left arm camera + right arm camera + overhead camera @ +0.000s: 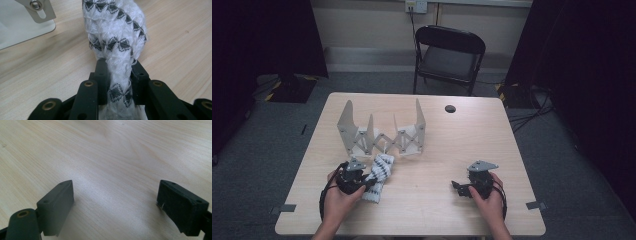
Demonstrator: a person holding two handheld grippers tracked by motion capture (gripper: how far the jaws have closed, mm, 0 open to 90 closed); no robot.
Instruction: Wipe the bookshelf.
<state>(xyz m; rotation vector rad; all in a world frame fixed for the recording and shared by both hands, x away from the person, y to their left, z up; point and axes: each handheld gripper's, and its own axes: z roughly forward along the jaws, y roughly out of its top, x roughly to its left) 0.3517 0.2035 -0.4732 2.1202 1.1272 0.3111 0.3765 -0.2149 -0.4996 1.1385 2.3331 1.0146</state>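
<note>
**Left gripper pinches the patterned cloth; right gripper waits wide open**

While both hands rest near the lower edge of the high view, the left gripper sits at lower left of the table with its jaws closed tight on a white cloth with black triangle bands. From the left gripper view, the cloth is squeezed into a narrow neck between the two black pads, then bulges out into a twisted, fluffy bundle that runs up toward the top centre of the frame and lies on the wood. In the high view the bundle stretches from the left gripper up and to the right, ending just below a white folding rack that stands in the middle left of the table. A corner of that rack shows at upper left in the left gripper view, near the cloth but apart from it.

The right gripper lies at lower right of the high view, well apart from the cloth. Its own view shows the jaws spread wide, nothing between them but bare tabletop.

A black folding chair stands beyond the table's far edge, at top centre.
</note>
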